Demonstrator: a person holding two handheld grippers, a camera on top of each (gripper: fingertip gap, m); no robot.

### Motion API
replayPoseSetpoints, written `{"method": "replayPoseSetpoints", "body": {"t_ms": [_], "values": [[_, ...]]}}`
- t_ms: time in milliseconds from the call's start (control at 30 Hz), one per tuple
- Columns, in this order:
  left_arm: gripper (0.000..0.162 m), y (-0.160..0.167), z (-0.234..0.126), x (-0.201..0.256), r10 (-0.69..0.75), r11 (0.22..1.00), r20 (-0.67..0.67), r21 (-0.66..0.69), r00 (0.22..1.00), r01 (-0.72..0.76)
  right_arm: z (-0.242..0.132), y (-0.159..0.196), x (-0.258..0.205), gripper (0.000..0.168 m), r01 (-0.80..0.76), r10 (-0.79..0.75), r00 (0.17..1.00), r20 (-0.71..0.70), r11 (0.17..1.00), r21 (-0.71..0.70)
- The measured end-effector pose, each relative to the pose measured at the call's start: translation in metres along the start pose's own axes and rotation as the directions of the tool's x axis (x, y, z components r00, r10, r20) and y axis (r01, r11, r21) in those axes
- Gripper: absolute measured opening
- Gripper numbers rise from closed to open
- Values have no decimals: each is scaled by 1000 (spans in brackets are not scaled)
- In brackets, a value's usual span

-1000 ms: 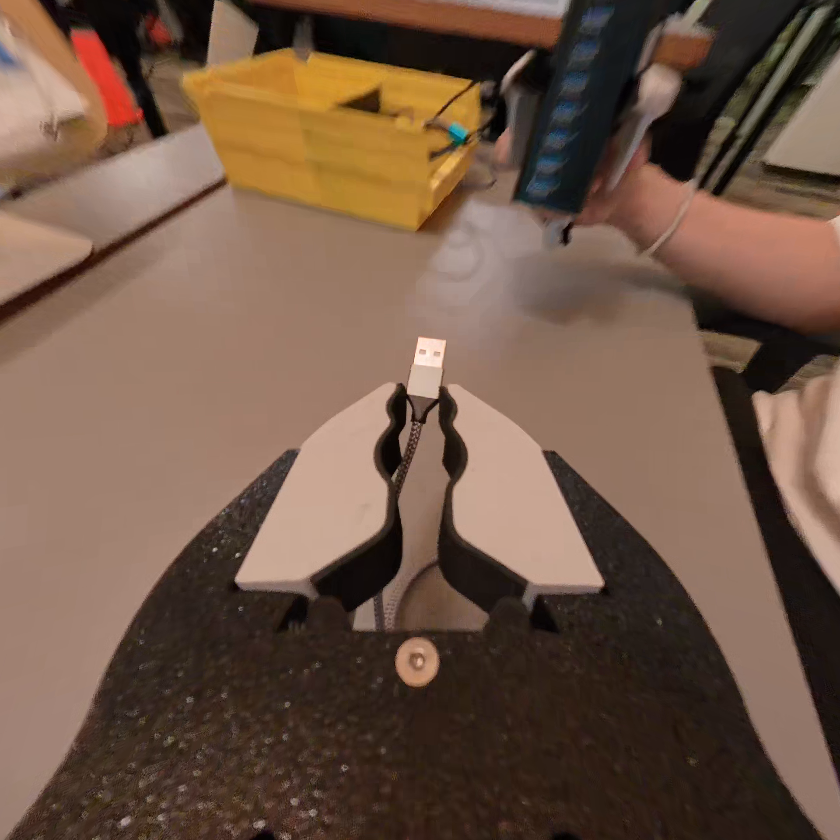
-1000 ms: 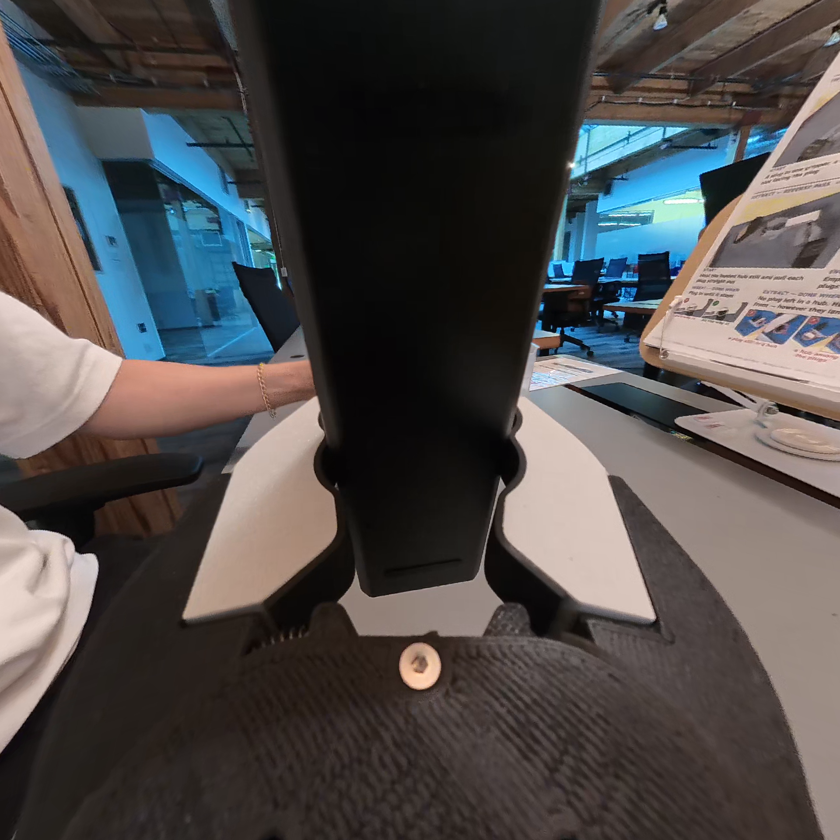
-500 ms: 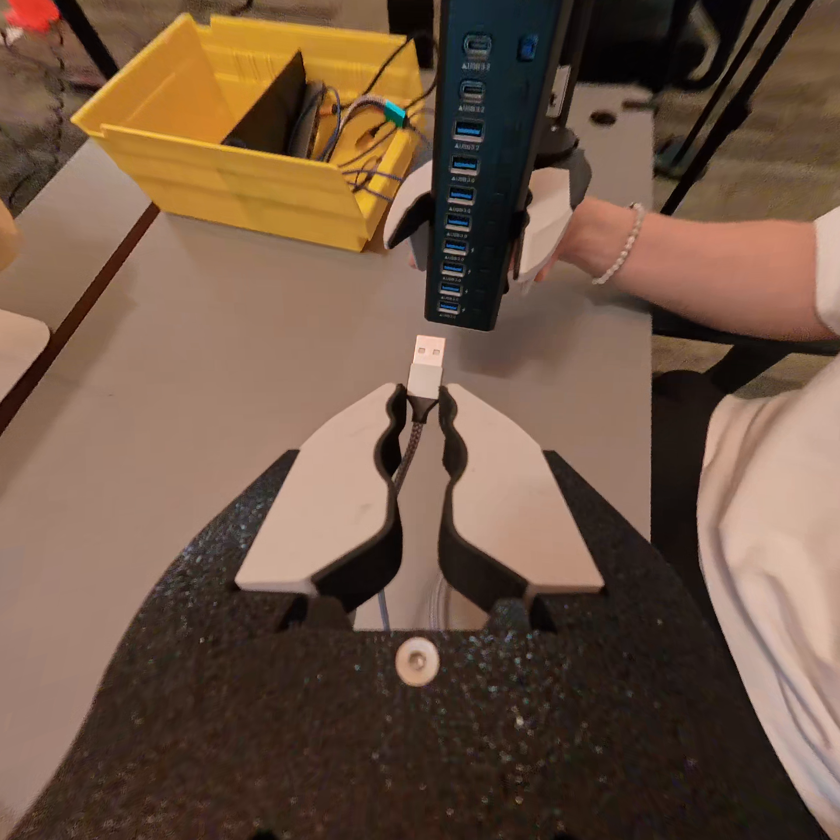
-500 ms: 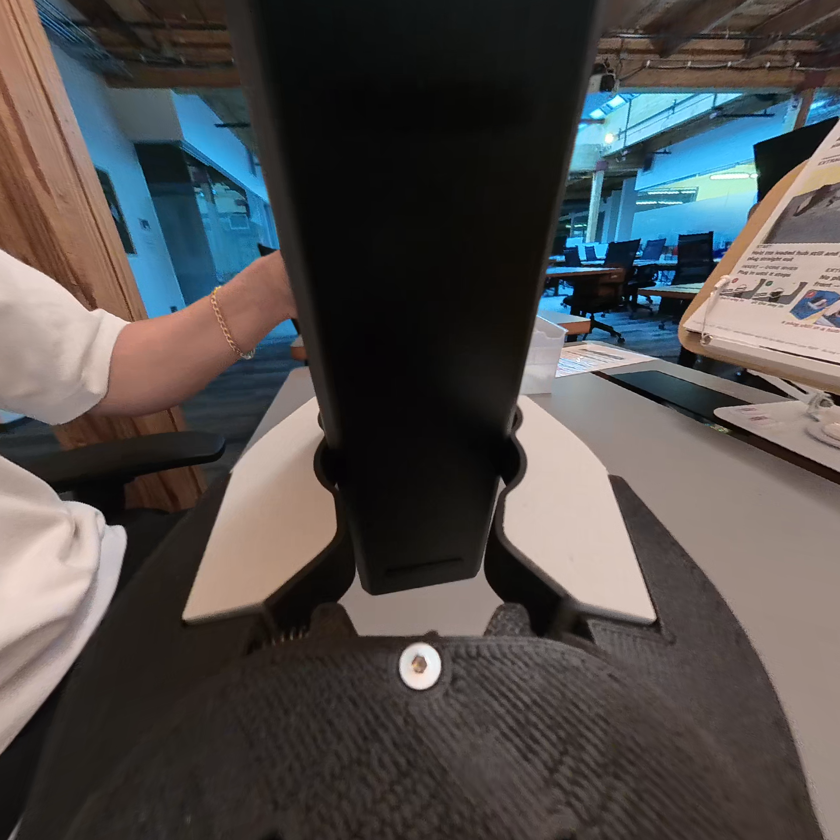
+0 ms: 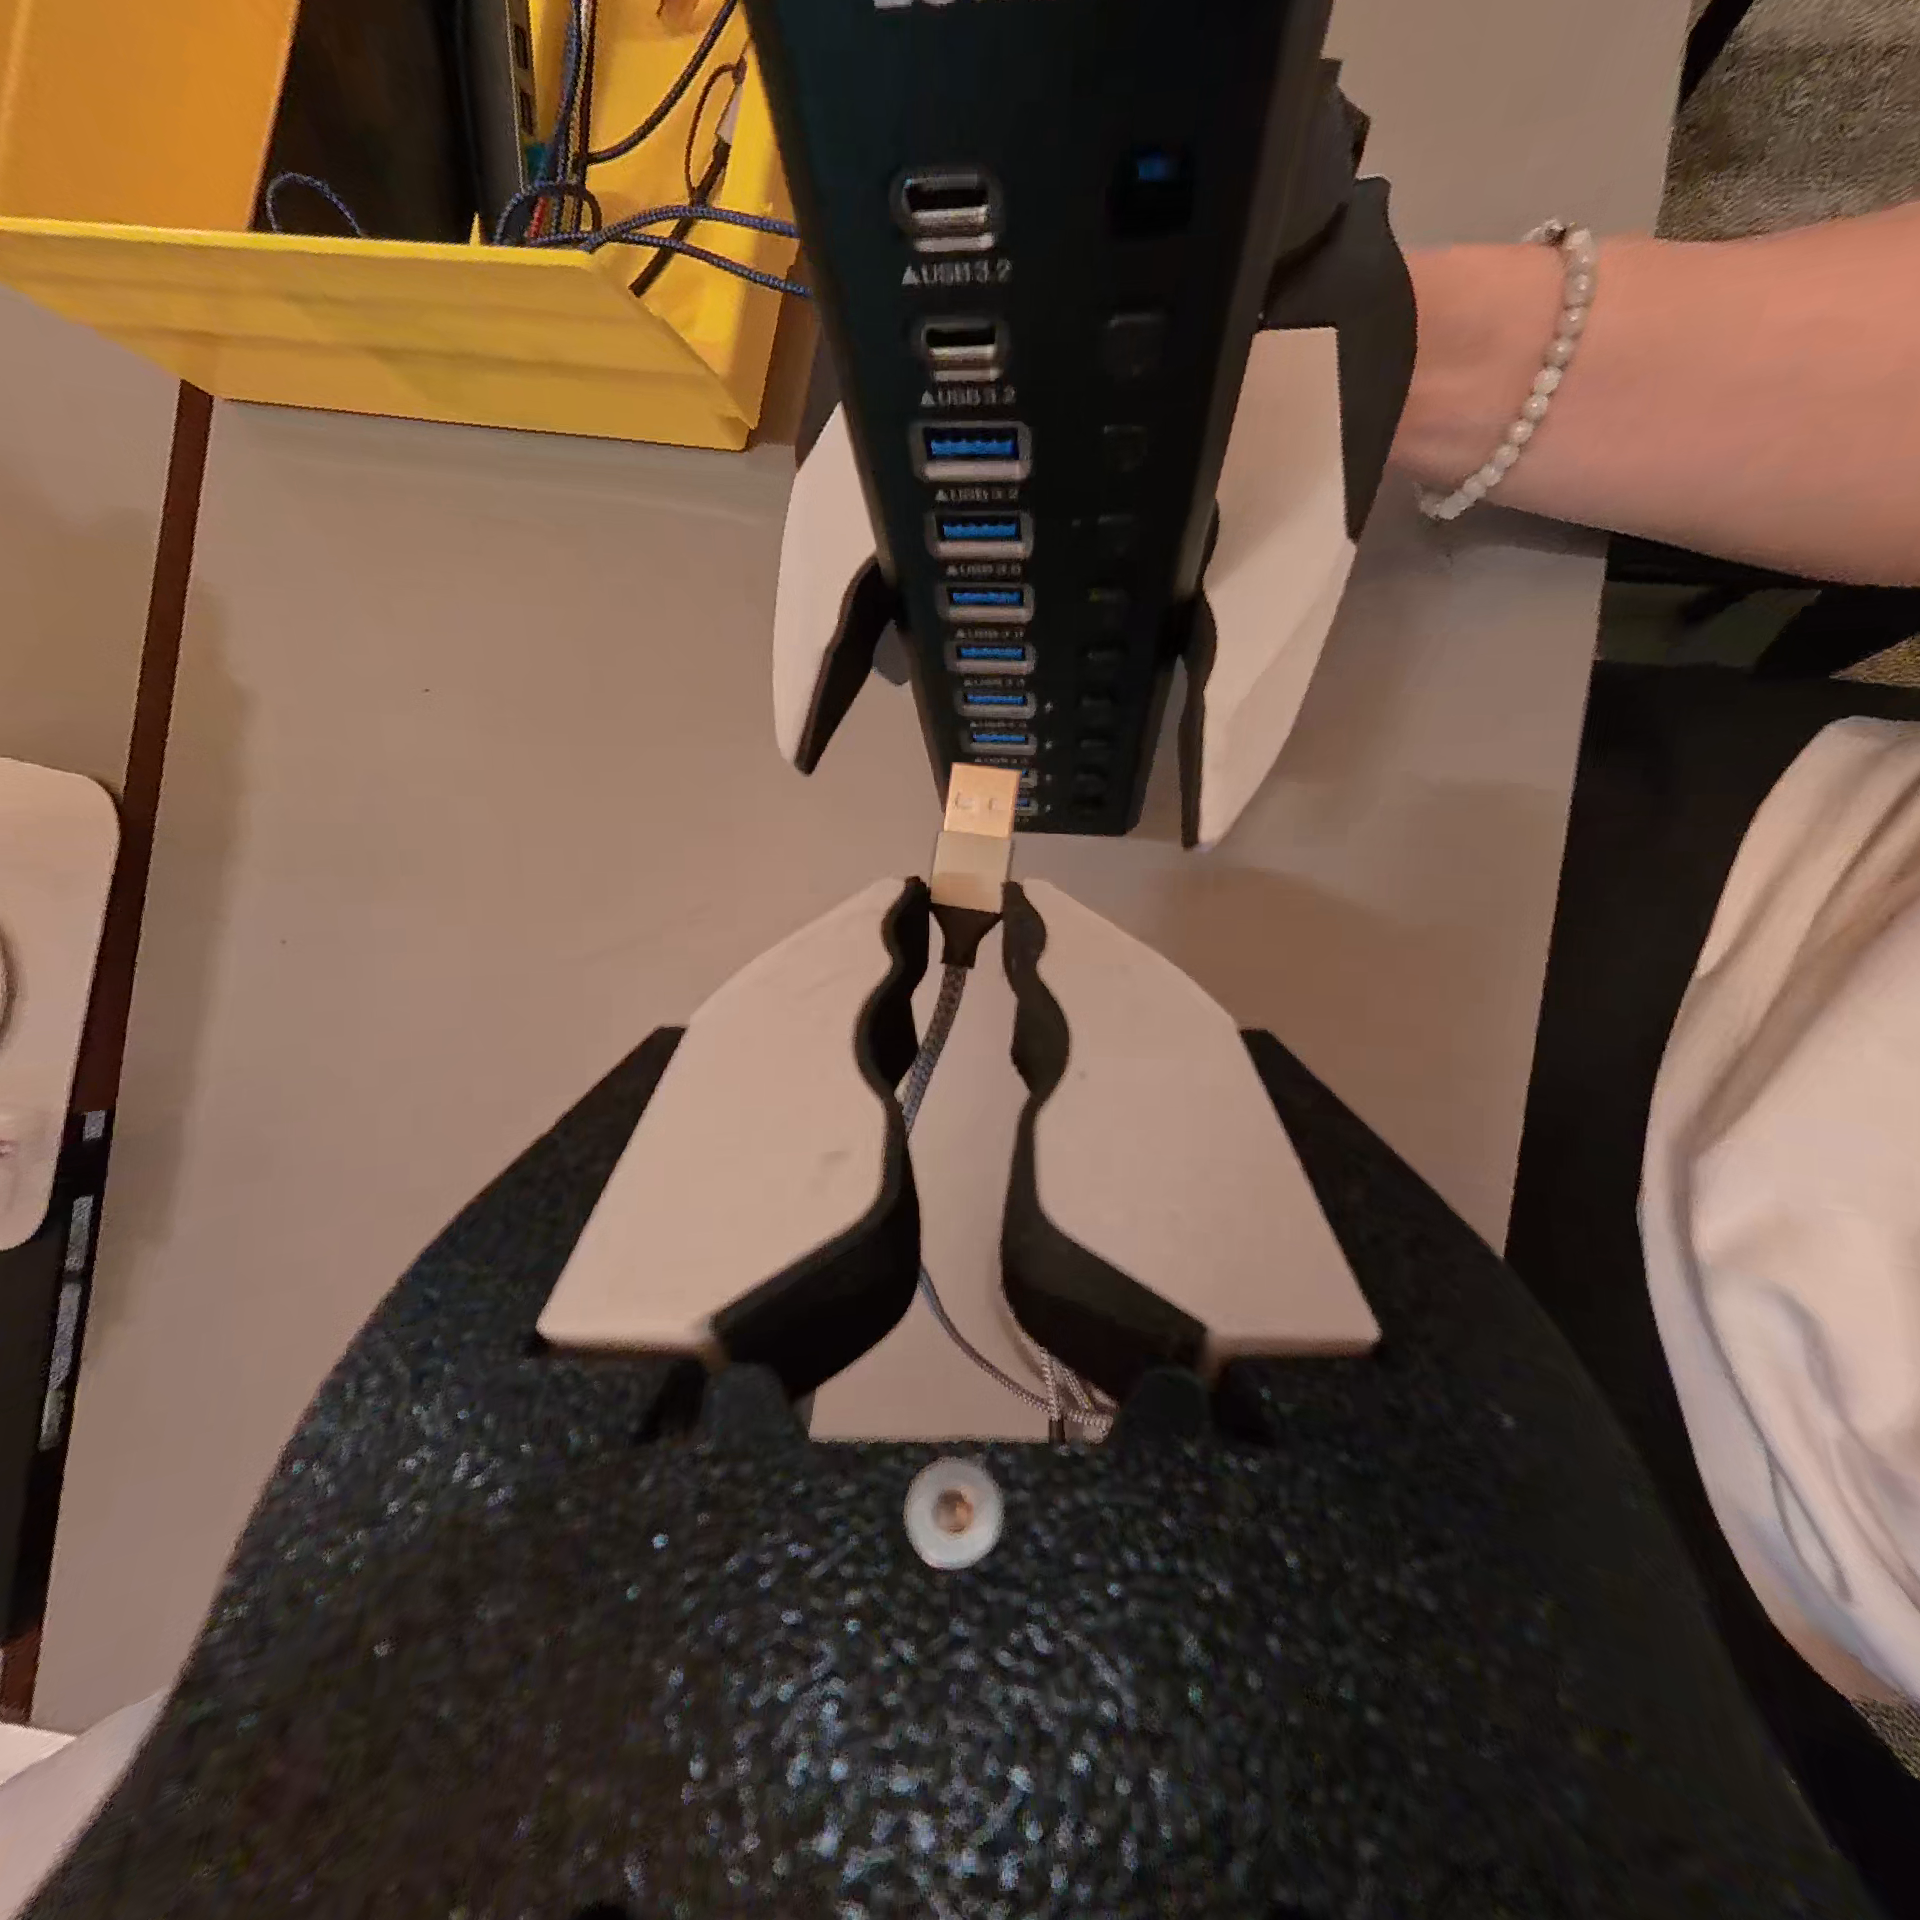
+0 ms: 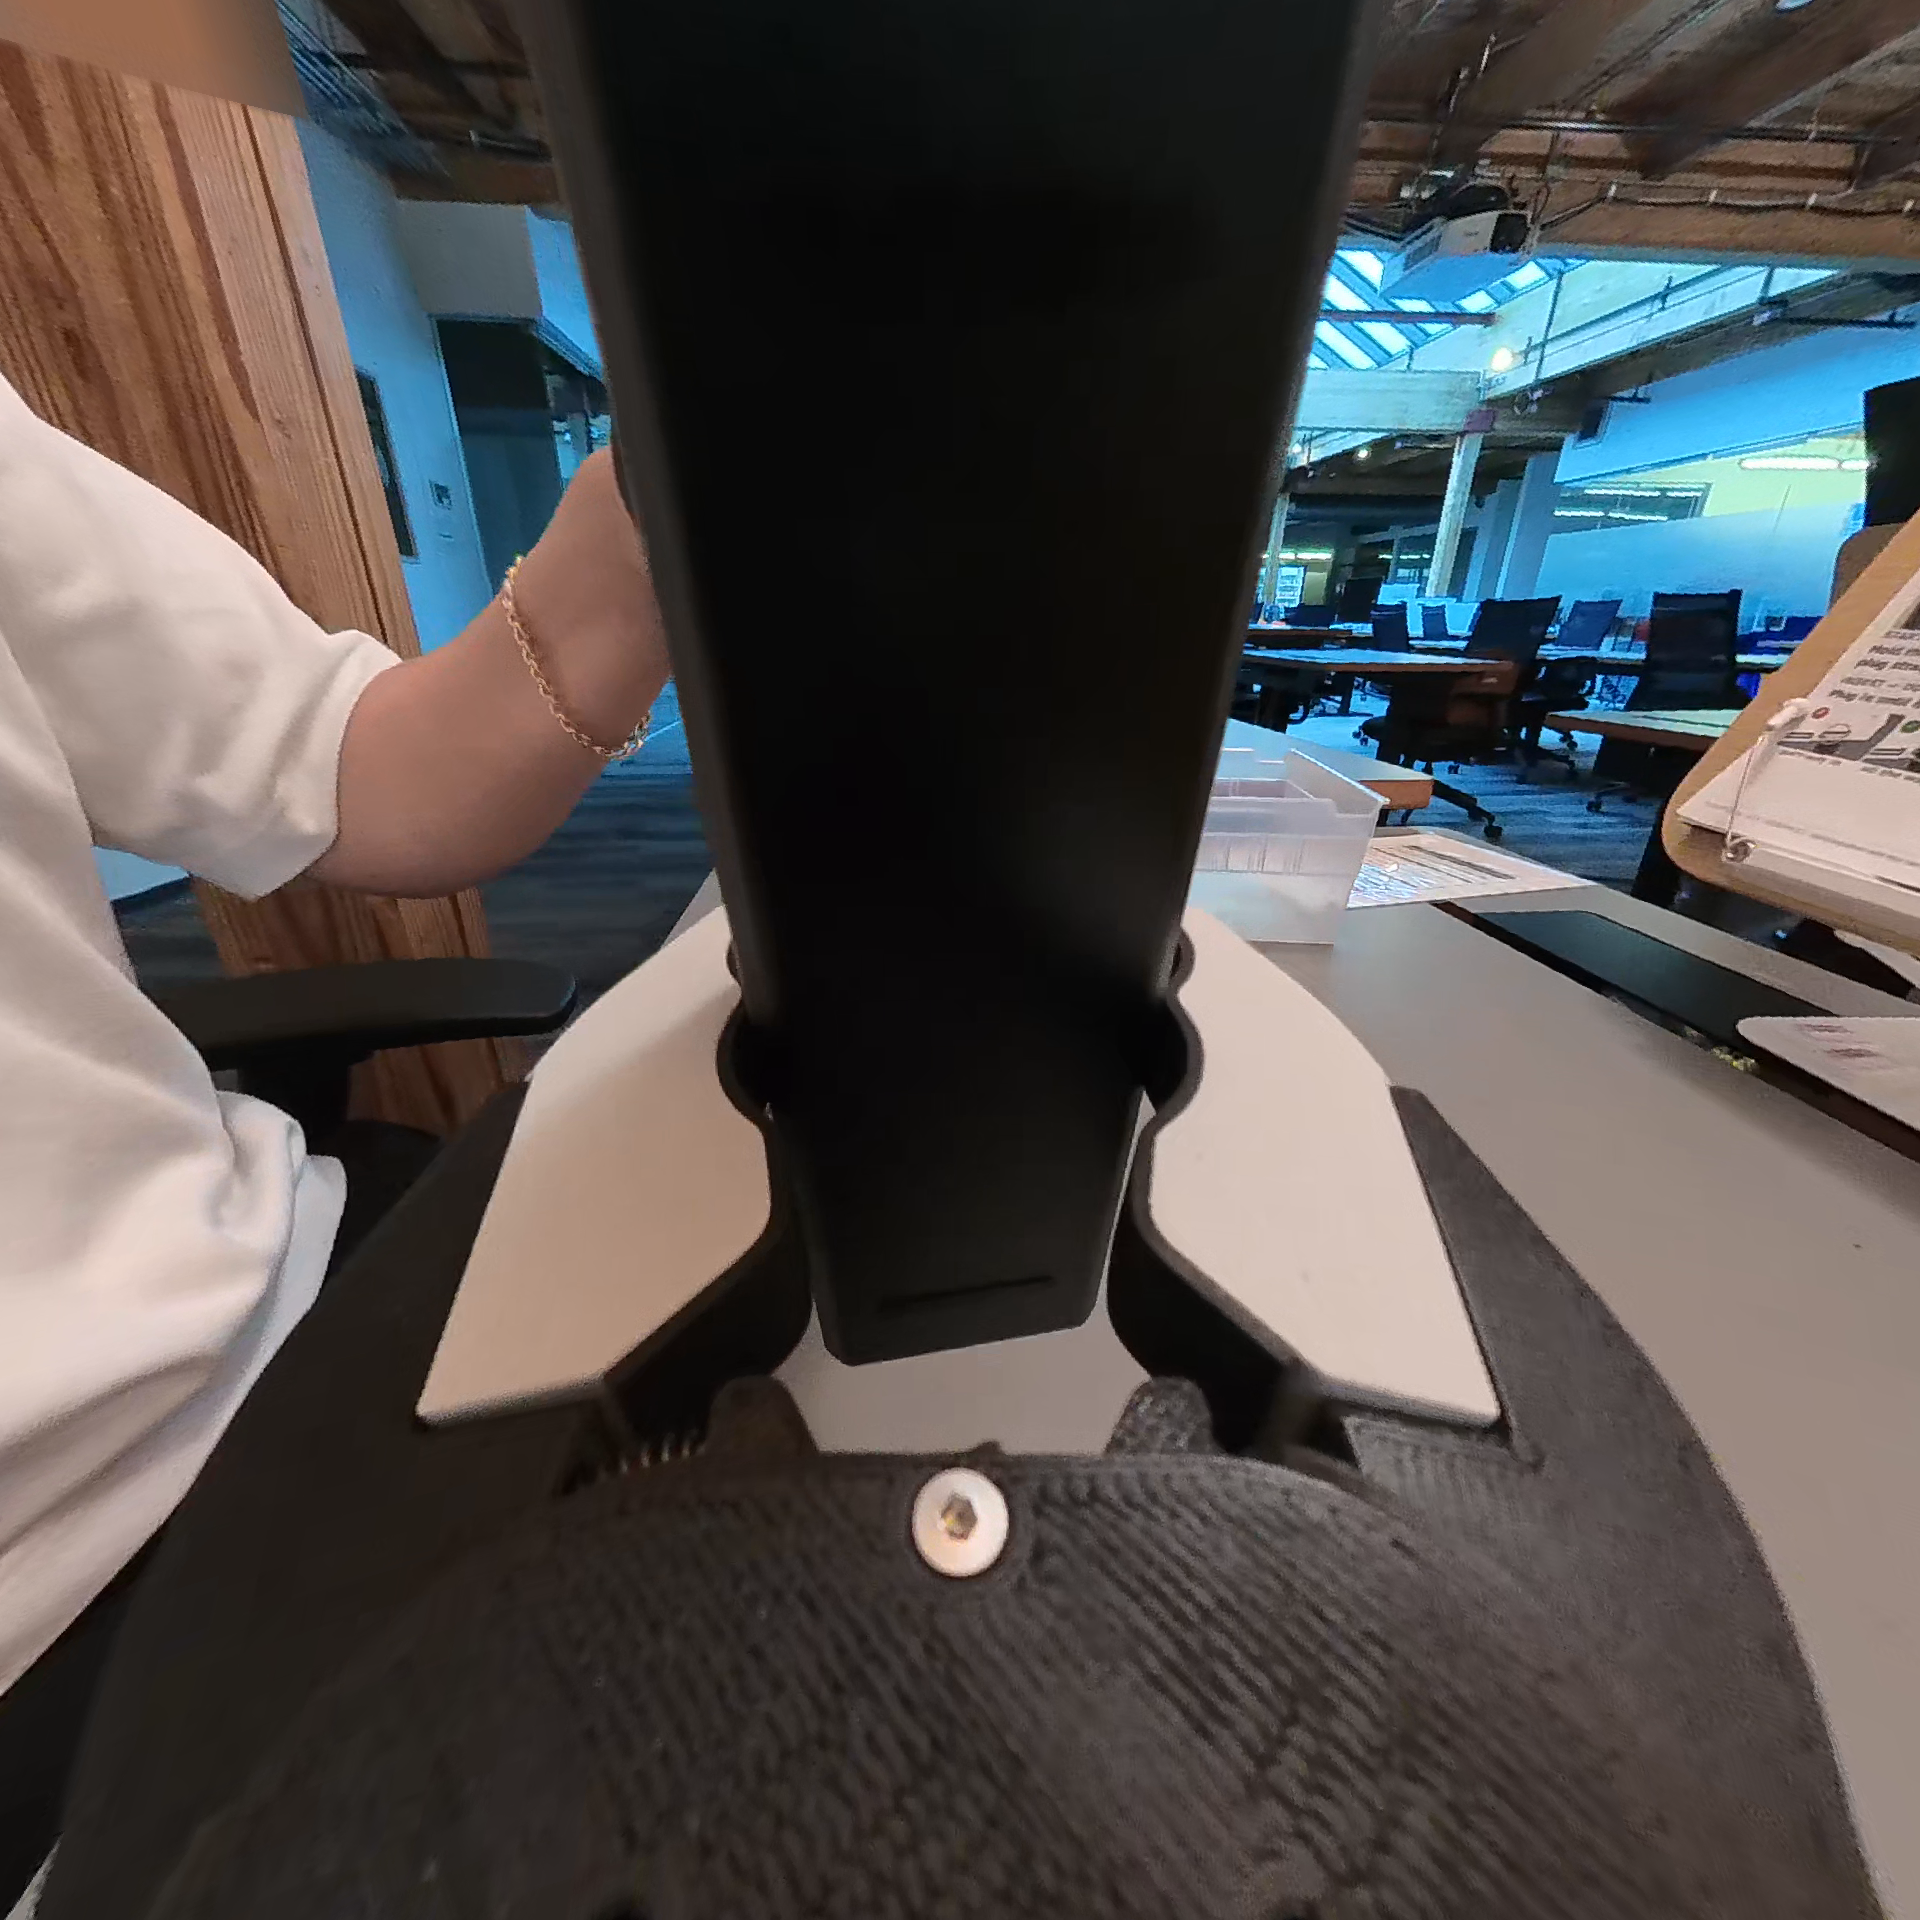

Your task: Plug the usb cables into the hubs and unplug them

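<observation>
Plug (image 5: 975,844) sits clamped in left gripper (image 5: 961,914), tip at nearest port of hub (image 5: 997,436) (right gripper (image 6: 961,1049) clamps it); slight misalignment could jam plug against casing.

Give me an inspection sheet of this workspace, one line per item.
Surface: grey table, mostly bare.
Job's things: black hub held upright over the table; USB plug at its lowest ports, not visibly seated.
Clutter: yellow bin of spare cables; clear tray; clipboard.
Grippers: left tongs shut on the USB plug; right tongs shut on the hub.
Cables: braided cable trails back between the left tongs.
Surroundings: open office, desks, chairs.
</observation>
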State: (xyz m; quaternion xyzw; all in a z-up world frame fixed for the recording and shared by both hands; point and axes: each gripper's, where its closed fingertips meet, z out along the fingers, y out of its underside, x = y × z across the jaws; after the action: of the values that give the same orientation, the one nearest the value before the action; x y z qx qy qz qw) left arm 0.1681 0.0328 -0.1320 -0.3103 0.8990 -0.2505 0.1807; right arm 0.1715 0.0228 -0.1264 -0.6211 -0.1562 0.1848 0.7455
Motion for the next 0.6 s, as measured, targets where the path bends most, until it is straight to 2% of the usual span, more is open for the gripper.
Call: {"method": "replayPoseSetpoints", "body": {"t_ms": [600], "values": [[13, 1, 15, 0, 16, 998, 71, -64, 997, -11, 12, 15, -1, 73, -8, 8, 1000, -9, 998, -56]]}}
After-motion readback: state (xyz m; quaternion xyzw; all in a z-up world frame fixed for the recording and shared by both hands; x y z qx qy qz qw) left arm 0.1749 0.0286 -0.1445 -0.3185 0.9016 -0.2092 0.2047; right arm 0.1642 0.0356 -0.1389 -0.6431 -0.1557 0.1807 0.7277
